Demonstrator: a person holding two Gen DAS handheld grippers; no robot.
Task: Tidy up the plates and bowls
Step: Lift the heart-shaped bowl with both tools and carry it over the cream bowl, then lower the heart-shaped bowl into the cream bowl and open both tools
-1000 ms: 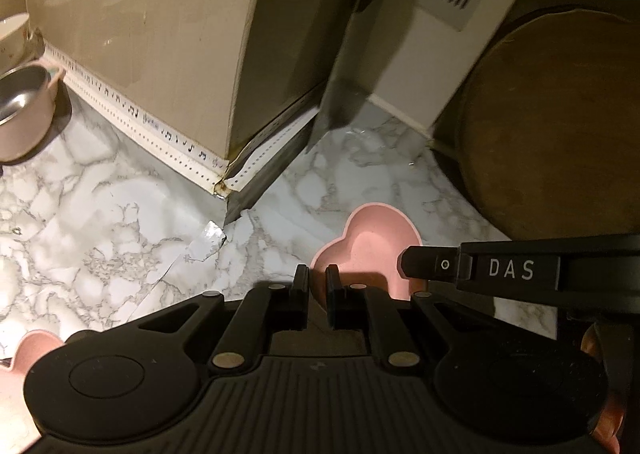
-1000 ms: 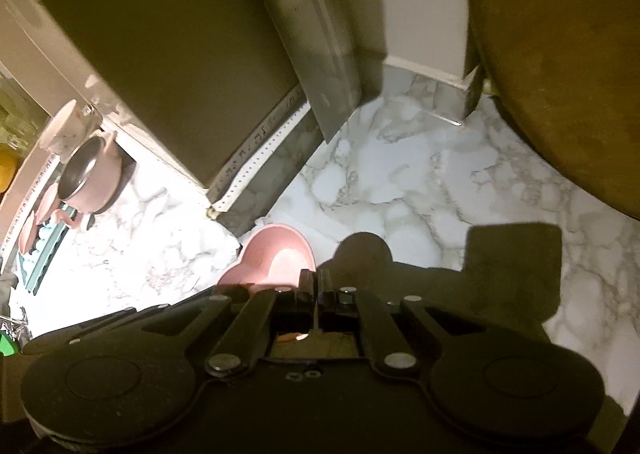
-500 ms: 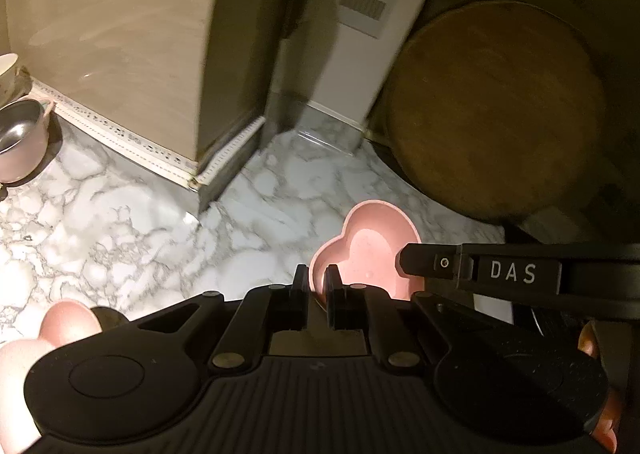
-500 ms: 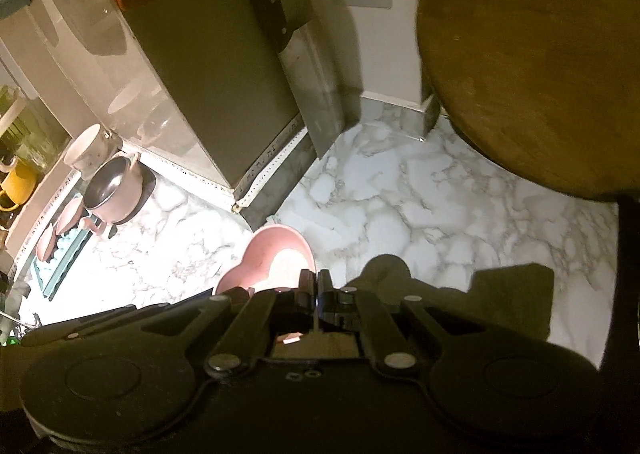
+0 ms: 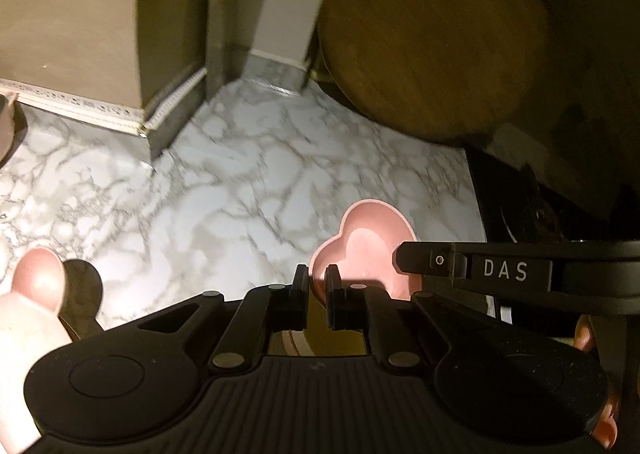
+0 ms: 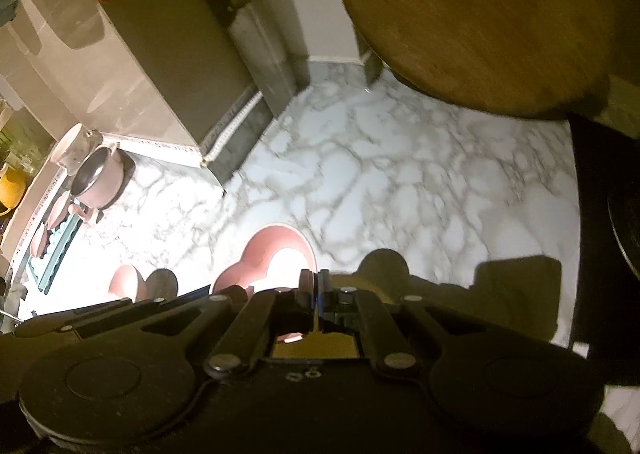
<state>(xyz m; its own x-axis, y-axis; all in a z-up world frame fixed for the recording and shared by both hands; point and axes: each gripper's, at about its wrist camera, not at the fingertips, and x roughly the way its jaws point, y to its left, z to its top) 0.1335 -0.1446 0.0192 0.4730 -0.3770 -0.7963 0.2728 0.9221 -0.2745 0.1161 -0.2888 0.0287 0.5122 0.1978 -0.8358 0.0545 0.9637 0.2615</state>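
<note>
Left gripper [image 5: 317, 286]: I have its fingers clamped on the rim of the pink heart bowl [image 5: 370, 244].
Right gripper [image 6: 315, 290]: pinched together beside the bowl's other edge.
Bowl: above the marble counter [image 5: 224, 189].
Room: bare marble ahead; round wooden board [image 5: 432, 33] right.

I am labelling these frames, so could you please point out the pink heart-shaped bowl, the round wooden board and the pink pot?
pink heart-shaped bowl [image 5: 370, 242], left wrist view, on its inner floor.
round wooden board [image 6: 480, 13], right wrist view, on its flat face.
pink pot [image 6: 105, 181], right wrist view, on its outer wall.
</note>
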